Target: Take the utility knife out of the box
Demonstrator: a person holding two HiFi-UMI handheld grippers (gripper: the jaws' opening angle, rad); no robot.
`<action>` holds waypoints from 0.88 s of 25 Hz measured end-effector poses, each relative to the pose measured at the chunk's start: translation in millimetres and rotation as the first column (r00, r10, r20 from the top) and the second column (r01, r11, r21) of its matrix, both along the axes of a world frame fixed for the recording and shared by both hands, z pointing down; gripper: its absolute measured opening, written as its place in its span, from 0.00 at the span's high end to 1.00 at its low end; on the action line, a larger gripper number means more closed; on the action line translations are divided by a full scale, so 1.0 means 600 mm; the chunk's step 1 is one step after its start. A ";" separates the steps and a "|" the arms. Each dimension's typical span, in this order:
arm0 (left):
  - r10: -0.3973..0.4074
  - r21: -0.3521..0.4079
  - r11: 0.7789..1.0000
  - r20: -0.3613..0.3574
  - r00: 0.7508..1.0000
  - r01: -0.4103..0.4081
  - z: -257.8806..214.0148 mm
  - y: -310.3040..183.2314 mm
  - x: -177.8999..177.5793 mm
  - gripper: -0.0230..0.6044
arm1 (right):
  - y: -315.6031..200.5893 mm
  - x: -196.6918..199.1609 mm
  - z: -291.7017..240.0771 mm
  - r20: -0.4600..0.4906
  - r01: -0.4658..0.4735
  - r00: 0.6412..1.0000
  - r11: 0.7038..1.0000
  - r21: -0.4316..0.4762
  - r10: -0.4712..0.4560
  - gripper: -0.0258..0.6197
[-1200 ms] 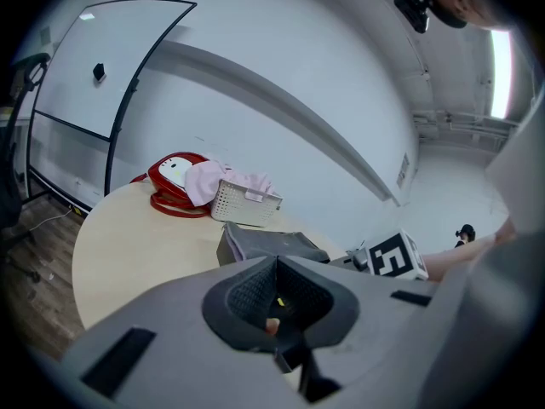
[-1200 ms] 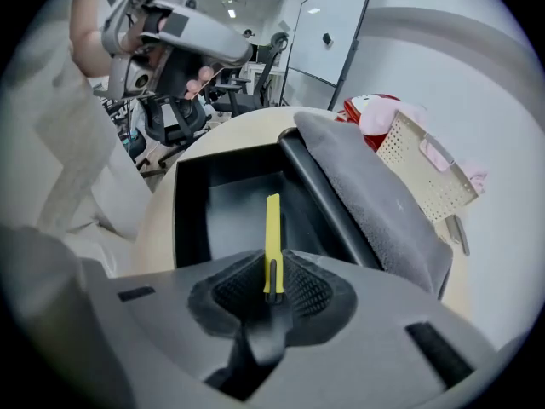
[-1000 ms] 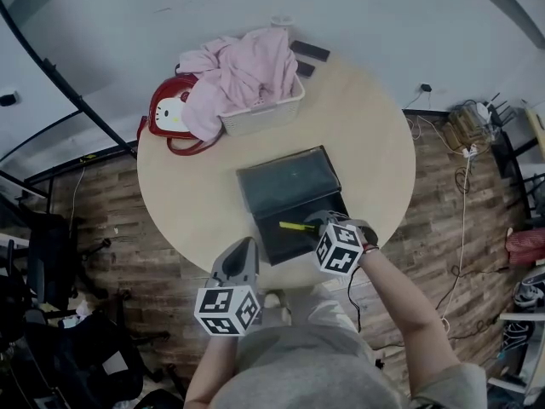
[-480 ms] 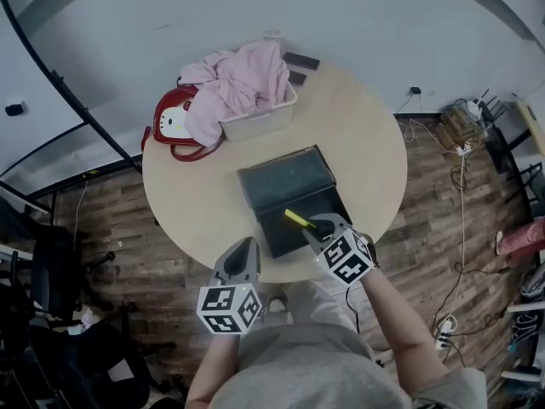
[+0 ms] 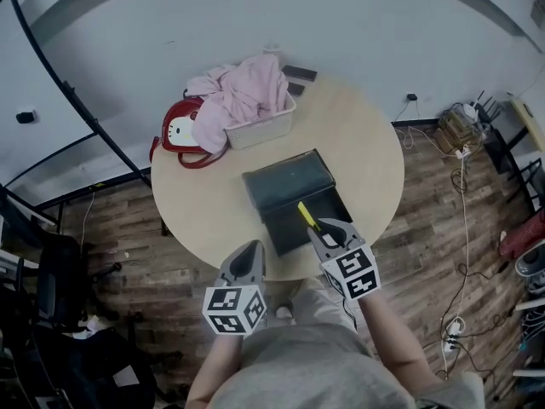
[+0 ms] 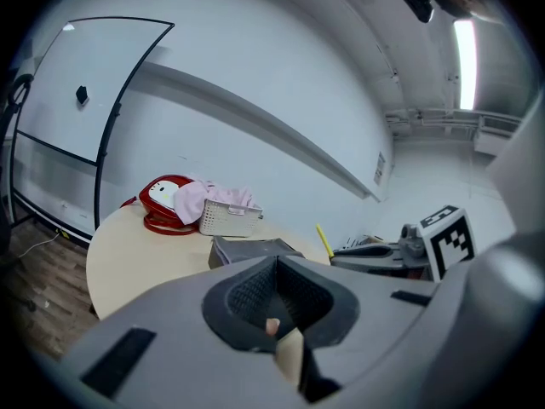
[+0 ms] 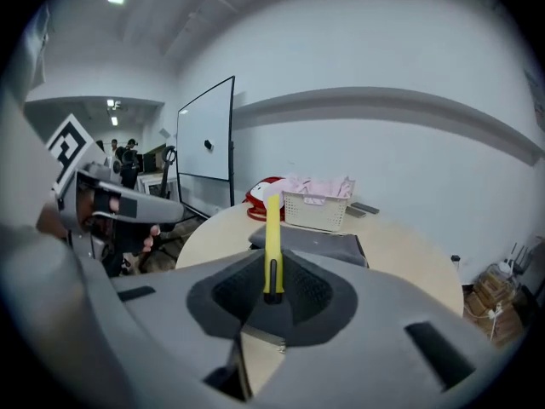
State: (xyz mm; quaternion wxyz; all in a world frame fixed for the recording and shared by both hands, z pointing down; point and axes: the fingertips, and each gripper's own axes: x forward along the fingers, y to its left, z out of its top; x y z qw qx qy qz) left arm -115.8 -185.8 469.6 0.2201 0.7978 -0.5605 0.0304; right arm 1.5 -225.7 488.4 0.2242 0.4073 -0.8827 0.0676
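Observation:
The dark box (image 5: pixel 292 198) stands open in the middle of the round table (image 5: pixel 204 203). My right gripper (image 5: pixel 325 229) hangs above the box's near right corner, shut on the yellow utility knife (image 5: pixel 306 215). In the right gripper view the knife (image 7: pixel 272 237) sticks straight out between the jaws, clear of the box (image 7: pixel 315 245). My left gripper (image 5: pixel 252 249) hovers over the table's near edge, to the left of the box, jaws together and holding nothing. The left gripper view shows the knife (image 6: pixel 324 240) held off to its right.
A white basket (image 5: pixel 266 126) with pink cloth stands at the table's far side, with a red bag (image 5: pixel 181 127) to its left. Small dark devices (image 5: pixel 300 75) lie behind the basket. A whiteboard frame (image 5: pixel 60 83) stands at the left, and cables (image 5: pixel 464 156) lie on the floor at the right.
My right gripper has lifted the knife up out of the box and rolled, so the knife now points away from me. My left gripper has drifted slightly up and right.

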 end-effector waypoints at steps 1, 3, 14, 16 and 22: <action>0.003 0.003 1.000 0.002 1.000 -0.003 -0.002 0.003 0.000 0.96 | 0.004 0.001 -0.008 0.023 -0.017 1.000 1.000 0.006 0.017 0.88; 0.007 0.007 1.000 0.007 1.000 -0.007 -0.004 0.009 -0.001 0.96 | 0.013 0.002 -0.023 0.060 -0.041 0.997 0.999 0.020 0.039 0.88; 0.024 0.029 0.999 0.002 1.000 -0.024 -0.012 0.032 0.003 0.96 | 0.065 -0.009 -0.070 0.183 -0.093 0.980 0.993 0.069 0.079 0.88; 0.025 0.030 0.999 0.002 1.000 -0.025 -0.012 0.033 0.003 0.96 | 0.069 -0.011 -0.072 0.192 -0.094 0.978 0.993 0.066 0.079 0.88; 0.025 0.036 0.999 0.000 1.000 -0.025 -0.015 0.034 0.004 0.96 | 0.072 -0.013 -0.078 0.231 -0.105 0.969 0.993 0.058 0.089 0.88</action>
